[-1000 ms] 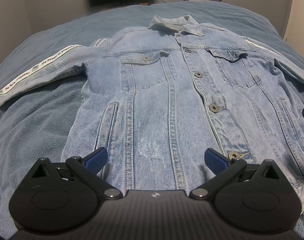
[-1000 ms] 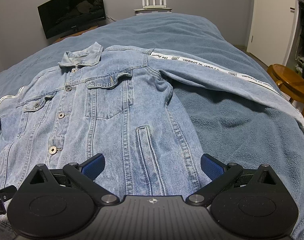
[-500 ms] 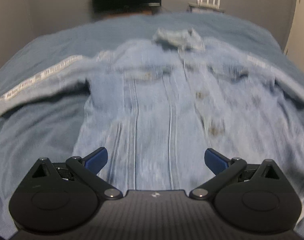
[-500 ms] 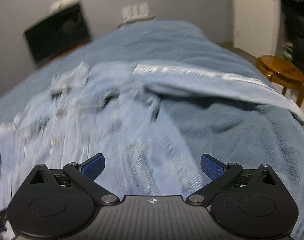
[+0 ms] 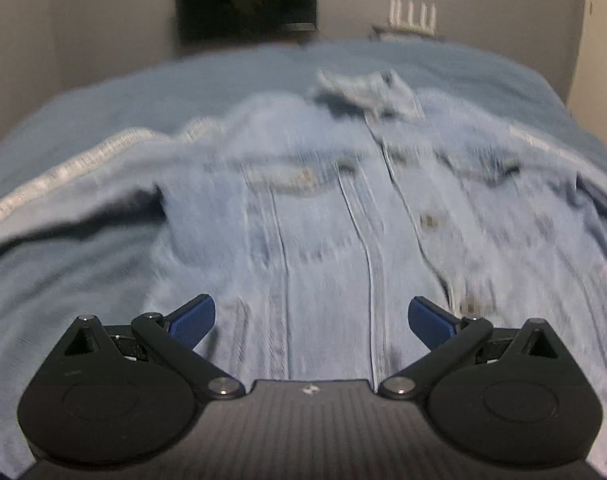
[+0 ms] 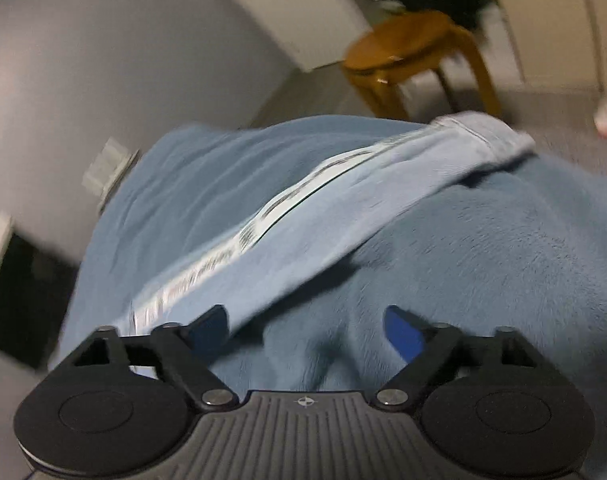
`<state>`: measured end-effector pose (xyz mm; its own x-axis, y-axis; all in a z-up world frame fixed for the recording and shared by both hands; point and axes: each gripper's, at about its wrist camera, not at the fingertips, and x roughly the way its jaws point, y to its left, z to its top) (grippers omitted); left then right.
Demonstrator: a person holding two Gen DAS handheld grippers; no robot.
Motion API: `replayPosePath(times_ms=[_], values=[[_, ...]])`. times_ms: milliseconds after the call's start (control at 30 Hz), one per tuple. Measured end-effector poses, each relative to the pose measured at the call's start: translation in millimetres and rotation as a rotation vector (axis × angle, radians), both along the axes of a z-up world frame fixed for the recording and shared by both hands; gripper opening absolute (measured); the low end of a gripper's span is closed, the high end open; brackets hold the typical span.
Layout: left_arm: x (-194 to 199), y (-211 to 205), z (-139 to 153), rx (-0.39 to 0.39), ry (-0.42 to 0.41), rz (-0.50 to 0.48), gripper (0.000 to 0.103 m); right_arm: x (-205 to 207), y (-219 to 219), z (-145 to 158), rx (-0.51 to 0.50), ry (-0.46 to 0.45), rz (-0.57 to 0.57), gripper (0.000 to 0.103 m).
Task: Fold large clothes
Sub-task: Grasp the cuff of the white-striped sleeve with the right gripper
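Since the earlier frames, the right gripper point(image 6: 305, 330) had been swung off the jacket's body and rolled steeply, so that its view was filled by the outstretched right sleeve point(image 6: 343, 204); the left gripper point(image 5: 311, 318) had been carried a little further over the front panel. The pale blue denim jacket point(image 5: 343, 220) was laid front-up and buttoned on the blue fleece bedspread point(image 6: 483, 280), collar point(image 5: 367, 90) towards 12 o'clock in the left wrist view, both sleeves spread sideways, presumably so that each could be folded inward in turn. In the right wrist view the sleeve, marked by a white printed stripe point(image 6: 287, 204), ran from 8 o'clock up to its cuff point(image 6: 499, 140) at 1 o'clock. The right gripper's jaws had just been closing yet were seen still parted: the pad at 8 o'clock lay just beside or against the sleeve's lower edge, contact being blurred, and only bedspread lay between the pads; nothing was gripped. This was judged to be the approach for taking the sleeve. The left gripper's jaws were spread wide above the lower front panel, holding nothing, probably kept ready to steady the body. A round wooden stool point(image 6: 419, 60) stood on the floor beyond the cuff.
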<state>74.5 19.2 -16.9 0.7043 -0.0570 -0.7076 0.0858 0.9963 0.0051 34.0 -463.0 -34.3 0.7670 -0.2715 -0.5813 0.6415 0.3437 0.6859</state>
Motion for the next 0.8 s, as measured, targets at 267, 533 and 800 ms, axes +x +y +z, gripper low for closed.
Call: replayPosePath(times_ms=[267, 533, 800], values=[[12.7, -8.3, -25.5, 0.027, -0.010, -0.034, 0.103, -4.3, -29.9, -39.7, 0.102, -0.117, -0.108, 0.048], [15.3, -1.8, -24.8, -0.034, -0.013, -0.034, 0.103, 2.7, -43.3, -46.2, 0.035, -0.201, -0.139, 0.046], [19.5, 6.7, -24.8, -0.114, -0.017, -0.006, 0.103, 23.7, -46.6, -29.6, -0.045, -0.136, -0.093, 0.046]])
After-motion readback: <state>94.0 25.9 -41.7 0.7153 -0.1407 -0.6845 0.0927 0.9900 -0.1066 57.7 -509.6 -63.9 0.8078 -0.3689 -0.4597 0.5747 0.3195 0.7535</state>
